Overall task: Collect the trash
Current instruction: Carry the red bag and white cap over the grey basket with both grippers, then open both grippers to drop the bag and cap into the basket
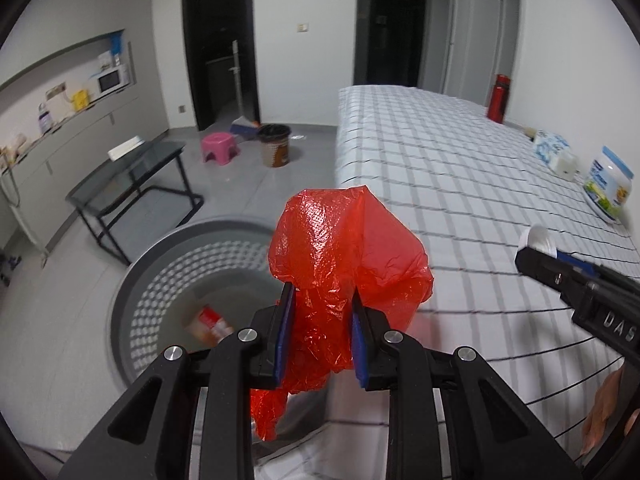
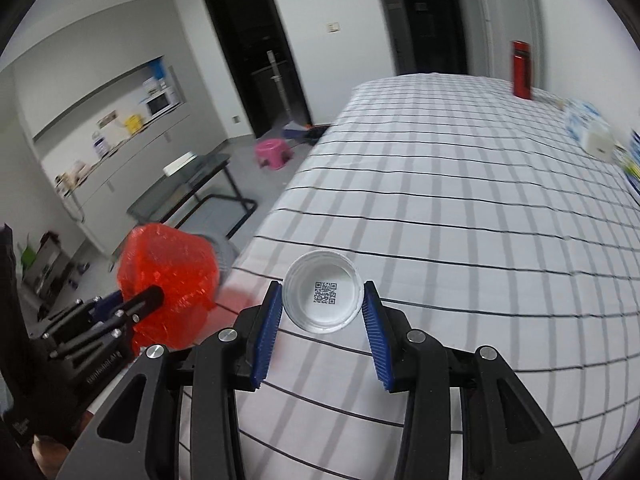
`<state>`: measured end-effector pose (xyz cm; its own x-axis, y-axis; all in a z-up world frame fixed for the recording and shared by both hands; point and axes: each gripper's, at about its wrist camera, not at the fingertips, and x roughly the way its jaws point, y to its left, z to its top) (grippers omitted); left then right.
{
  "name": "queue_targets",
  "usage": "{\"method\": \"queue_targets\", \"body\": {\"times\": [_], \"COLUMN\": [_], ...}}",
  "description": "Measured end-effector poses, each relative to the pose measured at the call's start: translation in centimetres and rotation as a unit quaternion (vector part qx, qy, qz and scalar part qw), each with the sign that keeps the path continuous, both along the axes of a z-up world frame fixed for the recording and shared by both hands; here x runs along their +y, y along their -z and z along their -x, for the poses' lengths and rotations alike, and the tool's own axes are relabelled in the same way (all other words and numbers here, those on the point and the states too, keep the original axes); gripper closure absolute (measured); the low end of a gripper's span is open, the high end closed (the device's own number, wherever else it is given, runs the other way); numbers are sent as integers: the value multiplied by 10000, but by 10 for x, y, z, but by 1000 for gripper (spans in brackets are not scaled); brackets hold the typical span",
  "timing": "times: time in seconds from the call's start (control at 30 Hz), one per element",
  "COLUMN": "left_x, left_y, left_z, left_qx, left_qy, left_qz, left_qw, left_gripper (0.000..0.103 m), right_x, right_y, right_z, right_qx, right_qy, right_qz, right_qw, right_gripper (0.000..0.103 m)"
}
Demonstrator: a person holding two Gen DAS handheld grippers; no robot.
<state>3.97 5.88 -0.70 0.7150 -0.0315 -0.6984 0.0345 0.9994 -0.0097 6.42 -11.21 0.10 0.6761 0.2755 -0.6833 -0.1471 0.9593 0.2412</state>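
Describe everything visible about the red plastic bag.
The red plastic bag is thin, translucent, crinkled film, bunched into a loose puff. The left claw is shut on its middle, blue pads pressing both sides; a ballooned part rises above the fingers and a ragged tail hangs below. It is held in the air over the grey perforated bin, beside the checked bed's edge. Nothing else touches it. The right wrist view shows it as a reddish lump.
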Motion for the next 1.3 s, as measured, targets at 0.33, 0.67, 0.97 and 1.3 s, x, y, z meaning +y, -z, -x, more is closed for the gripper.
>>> {"method": "queue_targets", "body": {"times": [0.33, 0.67, 0.97, 1.3], "left_x": [71, 121, 141, 137], "left_y": [19, 27, 34, 38], "left_z": [7, 12, 4, -3], "left_qx": [231, 341, 422, 438], "left_qy": [-624, -1104, -1323, -1345], "left_qz": [78, 196, 184, 125], "left_qw": [9978, 9931, 9901, 9899], "left_gripper": [78, 78, 78, 75], "right_x": [80, 143, 173, 165], "right_y": [4, 8, 27, 42], "right_z": [-27, -46, -67, -71], "right_qx": [63, 182, 391, 541], "right_qy": [-823, -1428, -1888, -1844], "right_qz": [55, 148, 185, 108], "right_qw": [9966, 9895, 9811, 9813], "right_gripper": [63, 63, 63, 64]}}
